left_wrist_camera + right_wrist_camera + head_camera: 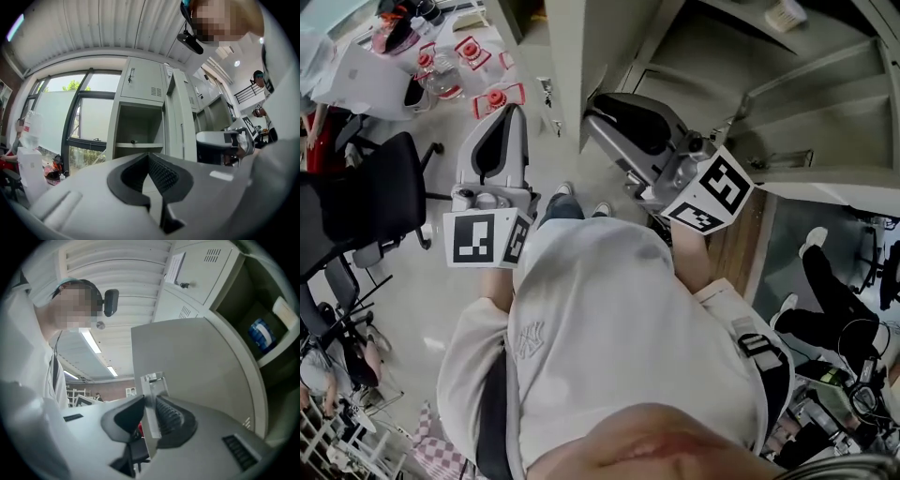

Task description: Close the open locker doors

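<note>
Right tongs [150, 414] were clamped on the edge of one open locker door [197, 362]. Left tongs [149, 161] were closed and empty, well apart from a second open door [180, 119].

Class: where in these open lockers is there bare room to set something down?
The left gripper view's locker shelf is bare save one small dark item. Crowded: the compartment beside the door clamped by the right gripper, holding a blue-and-white object and a white box.
</note>
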